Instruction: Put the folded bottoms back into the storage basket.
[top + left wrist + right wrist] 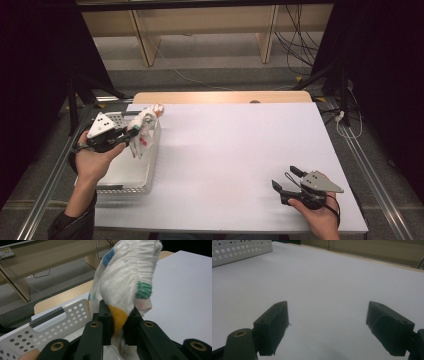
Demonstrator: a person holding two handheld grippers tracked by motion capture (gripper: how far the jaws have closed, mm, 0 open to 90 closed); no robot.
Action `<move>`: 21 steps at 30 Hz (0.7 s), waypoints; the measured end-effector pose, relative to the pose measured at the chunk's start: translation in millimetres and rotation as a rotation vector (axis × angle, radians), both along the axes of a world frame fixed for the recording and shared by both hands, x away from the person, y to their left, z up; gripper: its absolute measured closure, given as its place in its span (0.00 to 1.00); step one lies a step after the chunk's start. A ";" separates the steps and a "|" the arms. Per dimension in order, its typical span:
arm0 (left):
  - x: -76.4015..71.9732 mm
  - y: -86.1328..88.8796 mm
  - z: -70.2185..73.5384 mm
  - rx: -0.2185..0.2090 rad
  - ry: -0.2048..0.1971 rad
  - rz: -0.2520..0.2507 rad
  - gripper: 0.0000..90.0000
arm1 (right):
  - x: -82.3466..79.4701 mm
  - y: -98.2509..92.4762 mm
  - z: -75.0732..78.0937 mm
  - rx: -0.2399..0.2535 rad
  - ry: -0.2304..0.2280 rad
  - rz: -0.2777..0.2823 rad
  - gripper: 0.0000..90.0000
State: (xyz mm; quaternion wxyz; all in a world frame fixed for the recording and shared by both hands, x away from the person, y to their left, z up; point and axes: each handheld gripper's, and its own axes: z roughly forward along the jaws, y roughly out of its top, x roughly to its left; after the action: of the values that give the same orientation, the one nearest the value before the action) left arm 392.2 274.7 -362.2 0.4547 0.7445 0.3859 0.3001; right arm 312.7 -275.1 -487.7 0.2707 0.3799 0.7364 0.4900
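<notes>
While the left gripper pinches the soft printed cloth above the perforated white basket, it droops limply. Being light, it should hold best by a bunched fold. The right gripper gapes empty.

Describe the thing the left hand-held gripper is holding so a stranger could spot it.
Look at the white perforated basket on the table's left edge. Above it, the left hand-held gripper pinches a crumpled white cloth, the one soft thing, with blue, green and orange patches.

White table, wood shelving behind
</notes>
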 end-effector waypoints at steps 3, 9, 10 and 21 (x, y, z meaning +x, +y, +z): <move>-0.3 1.6 -0.6 -0.002 0.001 0.005 0.88 | 0.1 -0.1 0.0 0.000 -0.001 0.000 0.21; -1.3 5.5 -1.2 0.006 0.000 0.009 0.88 | -0.2 -0.2 0.3 -0.002 0.001 -0.001 0.21; -1.5 6.3 -1.3 0.007 -0.001 0.009 0.88 | 0.2 0.2 -0.1 0.003 -0.005 0.000 0.21; -2.7 12.8 -2.6 0.008 0.000 0.021 0.88 | -0.1 -0.2 0.1 -0.001 -0.002 -0.002 0.21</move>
State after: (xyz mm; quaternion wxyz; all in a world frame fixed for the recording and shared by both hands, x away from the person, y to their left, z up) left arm 389.5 287.5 -364.8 0.4487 0.7422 0.3924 0.3064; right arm 312.7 -275.3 -487.6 0.2719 0.3802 0.7360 0.4897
